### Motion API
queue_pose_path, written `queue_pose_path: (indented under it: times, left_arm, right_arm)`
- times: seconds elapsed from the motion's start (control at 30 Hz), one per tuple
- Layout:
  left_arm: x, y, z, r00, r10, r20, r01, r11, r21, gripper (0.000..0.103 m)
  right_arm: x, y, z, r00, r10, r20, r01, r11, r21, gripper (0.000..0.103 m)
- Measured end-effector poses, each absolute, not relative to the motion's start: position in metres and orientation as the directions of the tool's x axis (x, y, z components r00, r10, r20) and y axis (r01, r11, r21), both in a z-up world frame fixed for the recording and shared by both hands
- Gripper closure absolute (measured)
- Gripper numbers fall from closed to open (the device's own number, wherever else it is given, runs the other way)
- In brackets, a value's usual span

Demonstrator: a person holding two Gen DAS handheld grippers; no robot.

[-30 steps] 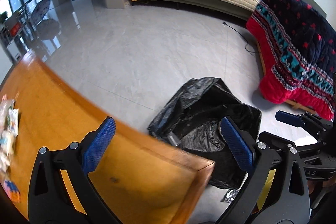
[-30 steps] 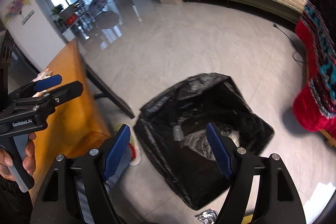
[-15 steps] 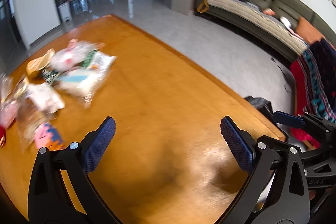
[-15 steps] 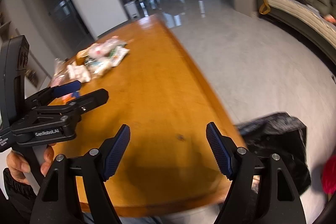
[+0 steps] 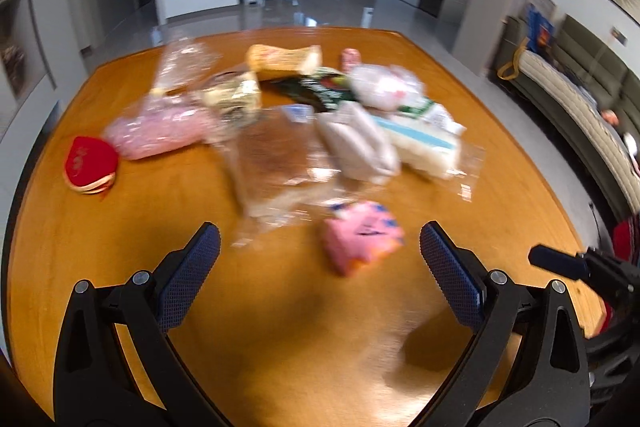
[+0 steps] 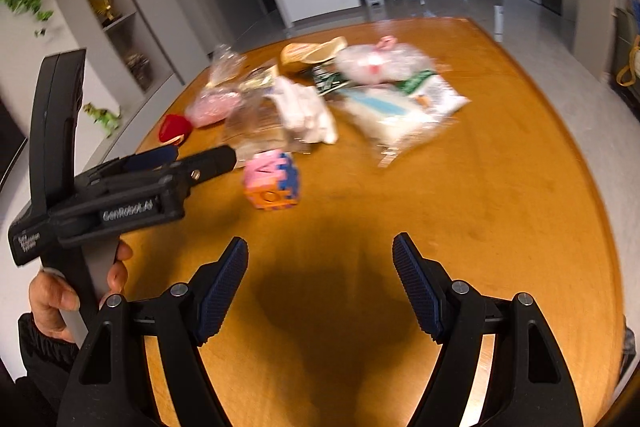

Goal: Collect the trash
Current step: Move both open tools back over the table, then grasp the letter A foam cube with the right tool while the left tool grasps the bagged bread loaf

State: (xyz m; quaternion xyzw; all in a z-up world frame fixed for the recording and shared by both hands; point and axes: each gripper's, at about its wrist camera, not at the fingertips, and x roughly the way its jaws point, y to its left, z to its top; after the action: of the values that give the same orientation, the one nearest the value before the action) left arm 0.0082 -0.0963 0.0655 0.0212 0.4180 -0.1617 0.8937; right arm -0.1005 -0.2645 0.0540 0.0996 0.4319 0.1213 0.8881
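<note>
Both the left gripper (image 5: pixel 316 259) and right gripper (image 6: pixel 320 287) hang spread and empty above the table (image 6: pixel 520 187). The crinkly wrappers (image 5: pixel 280 159) mid-frame overlap (blurred), so a pinch may slip or snag the foam cube (image 6: pixel 272 181), arguably not trash.

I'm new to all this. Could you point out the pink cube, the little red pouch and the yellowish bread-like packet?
pink cube (image 6: pixel 272 181), right wrist view, its pink top face
red pouch (image 5: pixel 91 163), left wrist view, middle of its red front
yellowish packet (image 5: pixel 282 58), left wrist view, its middle
</note>
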Motion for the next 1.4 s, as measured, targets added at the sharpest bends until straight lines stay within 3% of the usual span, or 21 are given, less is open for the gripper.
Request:
queue_pose_path:
  times: [0.37,0.43,0.47,0.83,1.03,1.17,1.3,1.4]
  left_arm:
    - [0.048,-0.066,0.050,0.585,-0.195,-0.787,0.232,0.970,-0.069,0.006]
    - [0.055,-0.067,0.050,0.577,-0.205,-0.791,0.230,0.970,-0.083,0.006]
    - [0.057,-0.068,0.049,0.573,-0.208,-0.793,0.230,0.969,-0.088,0.006]
    - [0.097,-0.095,0.034,0.517,-0.224,-0.826,0.197,0.970,-0.139,0.006]
    - [0.113,-0.082,0.016,0.443,-0.304,-0.844,0.112,0.952,-0.284,0.006]
    - [0.114,-0.083,0.016,0.456,-0.263,-0.850,0.119,0.965,-0.235,0.005]
    - [0.104,-0.080,0.021,0.467,-0.263,-0.844,0.115,0.965,-0.237,0.021]
    - [0.091,-0.071,0.022,0.452,-0.307,-0.838,0.116,0.951,-0.287,0.026]
  right_arm:
    - [-0.035,-0.193,0.029,0.556,0.285,-0.781,-0.253,0.953,0.168,0.028]
    - [-0.027,-0.193,0.021,0.543,0.266,-0.797,-0.253,0.956,0.147,0.059]
    - [-0.024,-0.194,0.017,0.535,0.253,-0.806,-0.247,0.959,0.137,0.061]
    - [-0.058,-0.250,0.015,0.529,0.310,-0.790,-0.179,0.951,0.253,0.061]
    - [-0.072,-0.259,0.020,0.554,0.277,-0.785,-0.173,0.961,0.218,0.061]
    - [-0.085,-0.262,0.025,0.570,0.276,-0.774,-0.175,0.961,0.214,0.061]
    - [-0.099,-0.268,0.031,0.589,0.267,-0.763,-0.172,0.964,0.204,0.061]
    - [-0.110,-0.278,0.039,0.607,0.262,-0.750,-0.166,0.965,0.203,0.061]
